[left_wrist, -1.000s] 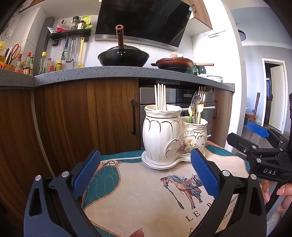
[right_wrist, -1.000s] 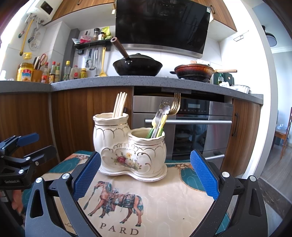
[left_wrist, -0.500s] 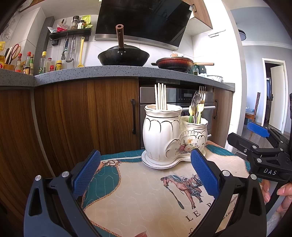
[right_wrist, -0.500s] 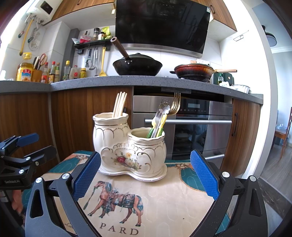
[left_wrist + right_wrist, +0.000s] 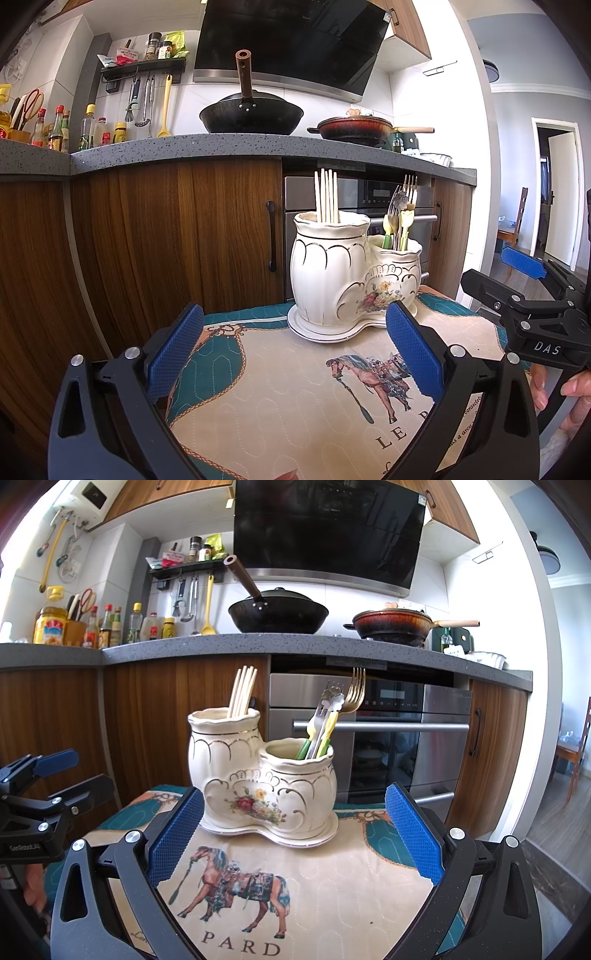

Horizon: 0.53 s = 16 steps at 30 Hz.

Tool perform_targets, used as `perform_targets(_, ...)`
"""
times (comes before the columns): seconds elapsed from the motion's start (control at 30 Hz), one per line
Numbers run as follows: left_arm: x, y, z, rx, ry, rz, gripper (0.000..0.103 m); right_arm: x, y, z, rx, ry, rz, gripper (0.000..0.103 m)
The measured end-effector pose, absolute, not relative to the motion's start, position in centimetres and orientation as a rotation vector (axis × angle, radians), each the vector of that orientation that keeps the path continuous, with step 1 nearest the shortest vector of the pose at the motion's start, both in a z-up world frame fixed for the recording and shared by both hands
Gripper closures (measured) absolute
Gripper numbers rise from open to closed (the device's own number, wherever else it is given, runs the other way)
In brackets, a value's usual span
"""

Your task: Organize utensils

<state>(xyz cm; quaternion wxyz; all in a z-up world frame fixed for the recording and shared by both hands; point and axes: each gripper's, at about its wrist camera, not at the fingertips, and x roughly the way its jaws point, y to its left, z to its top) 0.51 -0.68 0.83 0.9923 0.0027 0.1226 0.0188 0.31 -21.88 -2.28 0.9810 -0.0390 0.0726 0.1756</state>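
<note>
A white ceramic double utensil holder with gold trim and a flower motif stands on its saucer at the far side of the cloth. Its taller pot holds several pale chopsticks. Its shorter pot holds forks and green and yellow handled utensils. My left gripper is open and empty, a little short of the holder. My right gripper is also open and empty, facing the holder from the other side. Each gripper shows in the other's view, left gripper and right gripper.
The holder rests on a quilted cloth with a horse print and teal border. Behind stand wooden cabinets, an oven and a grey counter with a wok, a pan and bottles. A hand holds the right gripper.
</note>
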Motion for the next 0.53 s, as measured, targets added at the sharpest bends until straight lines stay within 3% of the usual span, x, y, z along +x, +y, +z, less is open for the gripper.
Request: perform_targets(0.53,0.63,-0.66,0.8,-0.001,0.261,0.058,0.005,0.33,-21.87,-2.29,-0.079,0.146,0.353,0.005)
